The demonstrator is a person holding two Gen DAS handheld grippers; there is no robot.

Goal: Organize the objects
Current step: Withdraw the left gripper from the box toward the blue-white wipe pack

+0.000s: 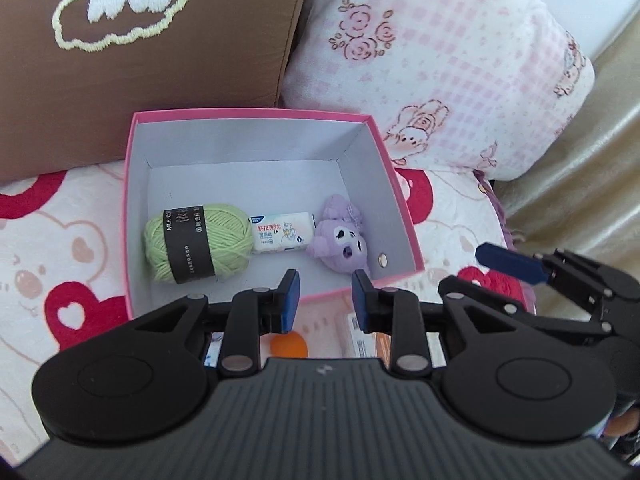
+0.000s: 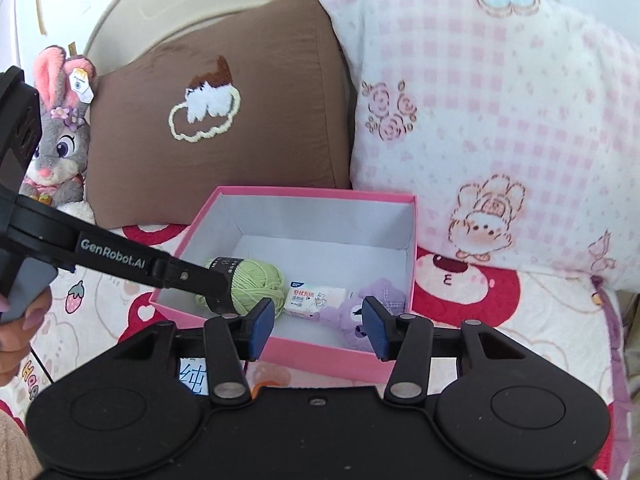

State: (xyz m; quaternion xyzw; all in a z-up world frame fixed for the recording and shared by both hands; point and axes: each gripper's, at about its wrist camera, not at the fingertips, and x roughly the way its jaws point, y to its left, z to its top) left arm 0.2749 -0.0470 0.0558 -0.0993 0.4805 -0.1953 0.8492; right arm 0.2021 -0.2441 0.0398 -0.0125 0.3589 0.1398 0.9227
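Beside brown pillow point(image 2: 216, 128), plush rabbit point(image 2: 60, 136)

Left tool point(image 1: 325, 294) agape, empty; right tool point(image 2: 318, 326) likewise.

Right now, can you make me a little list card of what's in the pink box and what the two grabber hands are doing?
box: pink box, open top, white inside, on the bed cover
inside, left: green yarn ball with a dark label band
inside, middle: small white packet
inside, right: purple plush toy
left gripper: open, holds nothing, near the box's front edge
right gripper: open, holds nothing
behind box: brown pillow, pink checked pillow
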